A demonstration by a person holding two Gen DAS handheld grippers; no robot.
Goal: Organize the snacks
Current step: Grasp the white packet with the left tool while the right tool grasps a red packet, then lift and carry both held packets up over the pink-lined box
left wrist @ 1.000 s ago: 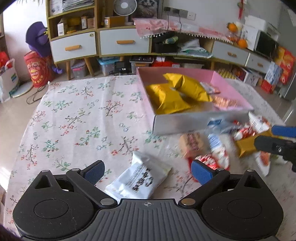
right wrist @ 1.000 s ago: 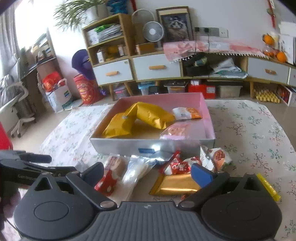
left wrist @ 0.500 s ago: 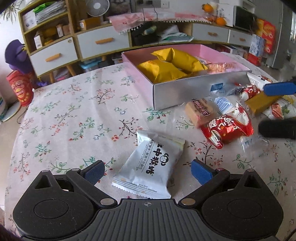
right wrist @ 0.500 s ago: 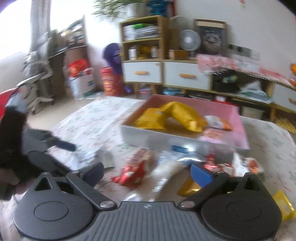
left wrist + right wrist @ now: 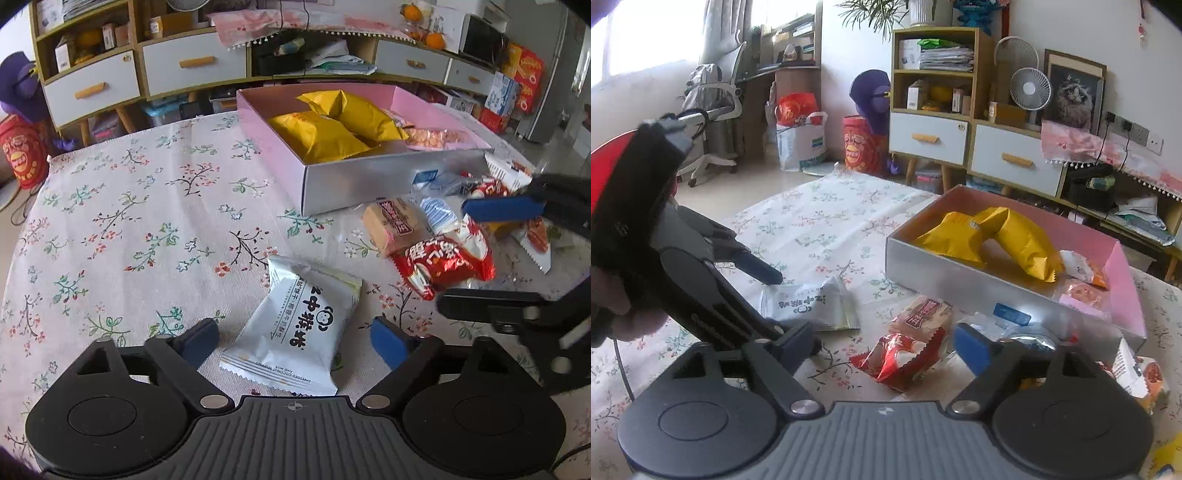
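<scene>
A white snack packet [image 5: 295,325] lies on the floral cloth between the open fingers of my left gripper [image 5: 293,339]; it also shows in the right wrist view [image 5: 809,301]. My right gripper [image 5: 886,347] is open, its fingers on either side of a red snack packet [image 5: 905,356], which also shows in the left wrist view [image 5: 443,258]. A brown cake packet [image 5: 393,225] lies beside it. The pink-lined box [image 5: 354,181] holds two yellow bags [image 5: 332,125] and small packets.
More small packets [image 5: 517,177] lie right of the box front. Cabinets with drawers [image 5: 192,66] stand behind the table. The table's left part is bare floral cloth [image 5: 129,206]. An office chair [image 5: 713,110] stands far left.
My left gripper has moved in over the white packet. My right gripper has swung left, from the gold packet to the red packet, close to the left gripper.
</scene>
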